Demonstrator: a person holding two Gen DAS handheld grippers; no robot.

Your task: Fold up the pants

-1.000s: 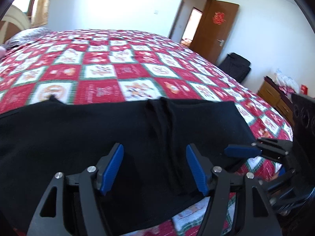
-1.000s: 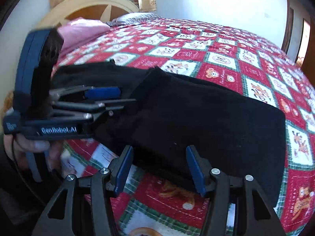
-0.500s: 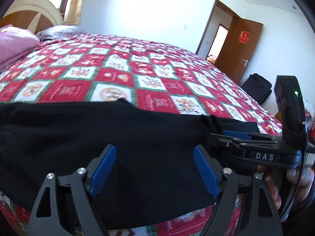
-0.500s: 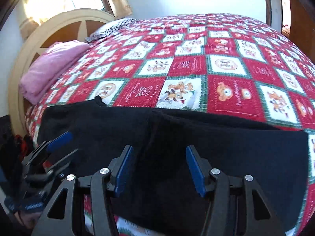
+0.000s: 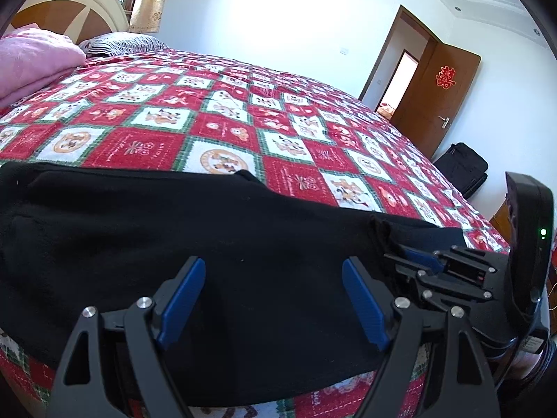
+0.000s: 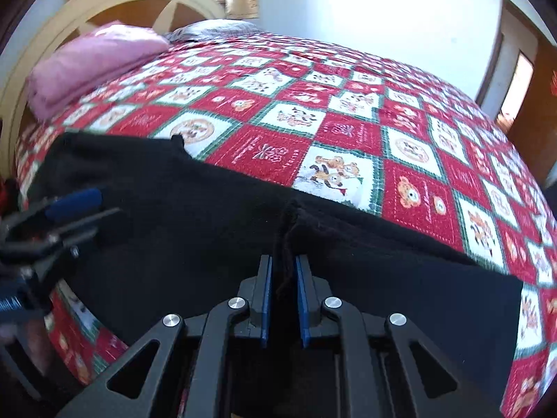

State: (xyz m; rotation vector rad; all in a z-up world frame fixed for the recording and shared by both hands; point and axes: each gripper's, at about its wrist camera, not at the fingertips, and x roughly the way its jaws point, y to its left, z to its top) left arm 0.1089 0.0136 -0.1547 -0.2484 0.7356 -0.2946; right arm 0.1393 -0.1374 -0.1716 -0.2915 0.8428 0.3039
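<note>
Jaws of right gripper [image 6: 282, 271] closing on raised ridge of black pants [image 6: 209, 244]; left gripper [image 5: 273, 299] jaws spread wide above pants, at 9 o'clock from right gripper.

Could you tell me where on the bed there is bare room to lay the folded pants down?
The widest free patch is the checkered quilt beyond the far edge of the black pants, up to the pink blanket and striped pillow at the headboard. The near edge is crowded: the pants, the open left tool and the right tool, closing on a fabric ridge.
</note>
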